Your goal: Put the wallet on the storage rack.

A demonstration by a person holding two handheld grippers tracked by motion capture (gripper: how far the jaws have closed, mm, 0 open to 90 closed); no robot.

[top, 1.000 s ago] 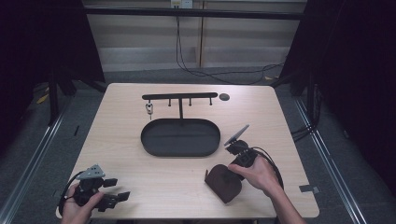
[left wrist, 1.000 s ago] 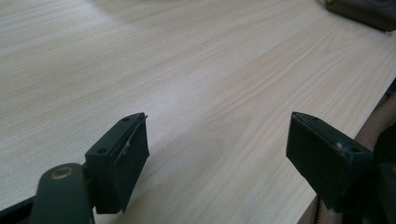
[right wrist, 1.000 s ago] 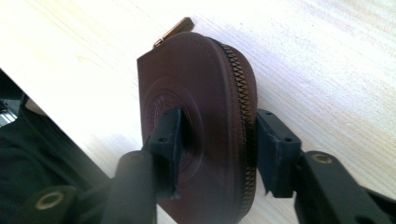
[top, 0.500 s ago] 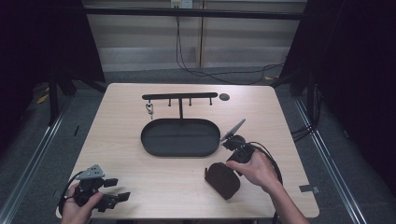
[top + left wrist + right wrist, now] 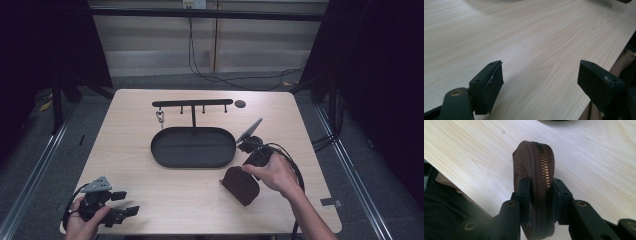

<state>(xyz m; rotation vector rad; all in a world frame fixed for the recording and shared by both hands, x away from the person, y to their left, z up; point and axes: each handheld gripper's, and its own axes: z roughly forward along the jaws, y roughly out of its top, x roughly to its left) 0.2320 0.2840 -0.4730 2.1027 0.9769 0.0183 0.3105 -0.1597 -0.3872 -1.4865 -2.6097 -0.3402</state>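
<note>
Brown leather, rounded and zipped shut: a small coin pouch (image 5: 534, 182) stands on edge between the two black jaws of the right claw (image 5: 540, 202), which are clamped on its flat sides with the brass zip running up between them. Those jaws have just been closing, and the pouch now sits pinched in them. From above, the right claw (image 5: 252, 159) sits under the person's right hand (image 5: 275, 172), with the pouch (image 5: 241, 185) hanging just below and to the near side of it, close over the pale wooden table (image 5: 150, 200).

Beyond that claw, a little further from the person, lies a dark oval tray (image 5: 193, 146), and behind the tray stands a black rack (image 5: 192, 103) with small hooks, one carrying a metal clip (image 5: 160, 118).

The left claw (image 5: 120, 205) rests near the front left corner of the table in the left hand (image 5: 82, 225). Its own camera shows the jaws standing wide apart with nothing but bare wood between them (image 5: 539, 82).

Judging by this, the pick-up step is in hand: the pouch is gripped and seems to be coming off the table. The next move likely calls for carrying it forward to the tray or rack while keeping the squeeze firm, since the smooth leather could slip.

The close view reveals the zip and grip; the overhead view gives the layout
</note>
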